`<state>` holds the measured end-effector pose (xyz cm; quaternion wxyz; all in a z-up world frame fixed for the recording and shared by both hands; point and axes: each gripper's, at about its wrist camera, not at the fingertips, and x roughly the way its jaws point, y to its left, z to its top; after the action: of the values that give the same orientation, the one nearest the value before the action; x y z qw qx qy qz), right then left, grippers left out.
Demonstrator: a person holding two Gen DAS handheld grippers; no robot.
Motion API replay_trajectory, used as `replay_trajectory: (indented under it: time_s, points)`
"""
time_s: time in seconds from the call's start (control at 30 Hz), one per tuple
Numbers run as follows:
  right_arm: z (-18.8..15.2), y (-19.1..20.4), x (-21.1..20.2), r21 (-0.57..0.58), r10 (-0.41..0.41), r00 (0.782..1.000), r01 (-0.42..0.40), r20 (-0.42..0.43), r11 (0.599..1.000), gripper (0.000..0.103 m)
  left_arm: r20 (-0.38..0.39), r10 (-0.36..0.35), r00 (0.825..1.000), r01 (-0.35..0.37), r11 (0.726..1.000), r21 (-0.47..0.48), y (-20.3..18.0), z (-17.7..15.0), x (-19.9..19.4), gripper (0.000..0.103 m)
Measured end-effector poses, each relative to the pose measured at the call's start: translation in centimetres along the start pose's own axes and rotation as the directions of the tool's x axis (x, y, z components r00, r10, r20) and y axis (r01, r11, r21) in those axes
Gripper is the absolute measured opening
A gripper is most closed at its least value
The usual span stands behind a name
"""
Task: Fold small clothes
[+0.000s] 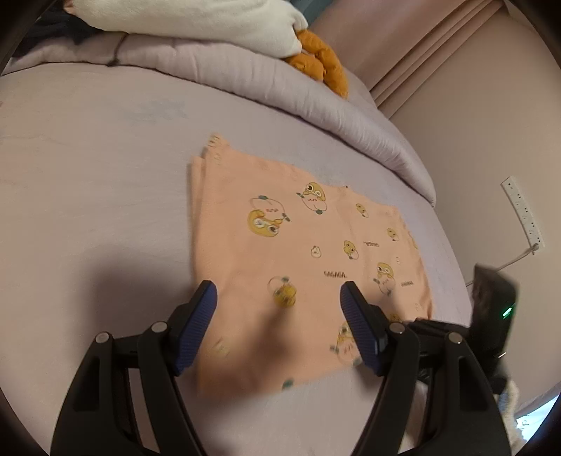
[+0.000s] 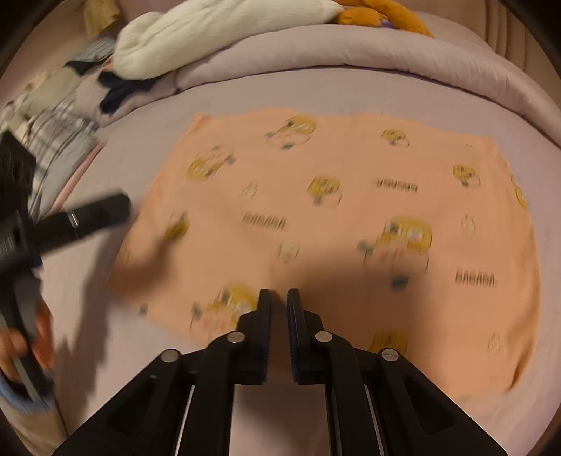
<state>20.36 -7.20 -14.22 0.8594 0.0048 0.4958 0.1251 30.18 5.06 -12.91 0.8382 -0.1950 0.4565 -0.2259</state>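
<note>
Claws first, since they're closest. Left claw [image 1: 278,305] hangs wide open over the near edge of the shirt [image 1: 298,259], nothing between its blue pads [image 1: 196,326]. Right claw [image 2: 279,308] is pinched nearly closed, just a thin gap showing, and I can't see any cloth caught in it. It hovers over the near hem, though the blur makes it hard to say whether the tips touch the fabric.

The shirt is a peach thing with yellow cartoon prints, lying flat on the bed [image 1: 87,175], roughly mid-sheet. It already looks folded into a tidy rectangle: in the left wrist view there's a doubled edge along its left side, and no sleeves stick out. So my guess is the side folds are done and what's left is a final fold or two to halve it, then setting it aside.

Long axis runs left to right across the right wrist view, and near-left to far-right in the left one. Which end is the neck, I can't tell.

Further back there's a rolled-up duvet [image 2: 350,59] along the far side of the bed, with a white and orange plush [image 2: 217,31] on top. A heap of other clothes [image 2: 66,115] sits off to the far left, probably still to fold.
</note>
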Motion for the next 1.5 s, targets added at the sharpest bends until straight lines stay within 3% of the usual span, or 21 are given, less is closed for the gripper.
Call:
replay_trajectory:
  time_s: [0.1, 0.2, 0.37, 0.47, 0.63, 0.73, 0.93, 1.0, 1.07, 1.13, 1.3, 1.33, 1.4, 1.5]
  points:
    - [-1.1, 0.1, 0.0, -0.010, -0.006, 0.999, 0.007, 0.042, 1.000, 0.009, 0.011, -0.002, 1.000, 0.003, 0.998, -0.058, 1.8, -0.5, -1.4, 0.075]
    - [-1.3, -0.9, -0.7, 0.066, 0.069, 0.996, -0.072, 0.050, 0.995, 0.011, 0.005, -0.018, 1.000, 0.018, 0.992, -0.124, 3.3, -0.8, -1.4, 0.075]
    - [-1.8, -1.9, -2.8, 0.091, 0.108, 0.980, -0.125, 0.170, 0.988, 0.011, -0.005, -0.150, 0.989, 0.144, 0.956, -0.255, 5.6, -0.9, 0.7, 0.075]
    - [-0.8, -2.7, -2.4, 0.118, 0.121, 0.974, -0.145, 0.191, 0.982, 0.011, -0.001, -0.216, 0.976, 0.205, 0.926, -0.318, 6.5, -0.6, 2.7, 0.075]
    - [-0.7, -4.3, -3.0, 0.117, 0.110, 0.973, -0.136, 0.205, 0.984, 0.011, -0.001, -0.296, 0.955, 0.280, 0.904, -0.324, 6.4, 1.2, 4.5, 0.075]
    - [0.5, -4.8, -2.5, 0.114, 0.104, 0.973, -0.130, 0.207, 0.985, 0.011, -0.024, -0.306, 0.952, 0.284, 0.909, -0.306, 5.7, 3.0, 5.8, 0.075]
    - [4.1, -5.1, -0.7, 0.150, 0.071, 0.980, -0.100, 0.185, 0.984, 0.011, -0.069, -0.234, 0.970, 0.211, 0.946, -0.245, 3.8, 5.0, 7.6, 0.070]
    - [5.8, -4.9, 0.1, 0.147, 0.050, 0.983, -0.077, 0.178, 0.986, 0.011, -0.086, -0.184, 0.979, 0.162, 0.962, -0.218, 3.3, 4.8, 7.5, 0.057]
    - [7.6, -4.8, 1.2, 0.155, 0.047, 0.985, -0.073, 0.167, 0.985, 0.011, -0.100, -0.146, 0.984, 0.125, 0.974, -0.190, 3.1, 4.7, 7.2, 0.029]
    - [9.2, -4.6, 2.2, 0.150, 0.023, 0.988, -0.047, 0.155, 0.988, 0.011, -0.105, -0.141, 0.984, 0.120, 0.977, -0.178, 3.1, 4.8, 6.8, 0.015]
    - [12.1, -4.1, 4.6, 0.137, -0.090, 0.986, 0.070, 0.141, 0.988, 0.011, -0.104, -0.071, 0.992, 0.063, 0.995, -0.080, 1.7, 5.3, 6.3, 0.013]
    - [12.5, -4.2, 5.8, 0.139, -0.102, 0.990, 0.088, 0.099, 0.986, 0.011, -0.106, -0.062, 0.992, 0.056, 0.996, -0.063, 1.5, 5.2, 6.4, 0.012]
    - [12.9, -4.4, 6.9, 0.145, -0.103, 0.993, 0.094, 0.059, 0.985, 0.011, -0.108, -0.052, 0.993, 0.049, 0.998, -0.034, 0.8, 5.3, 6.8, 0.012]
    - [12.3, -4.2, 5.3, 0.161, -0.086, 0.994, 0.075, 0.063, 0.984, 0.011, -0.109, -0.048, 0.993, 0.047, 0.999, -0.016, 0.4, 5.4, 6.8, 0.011]
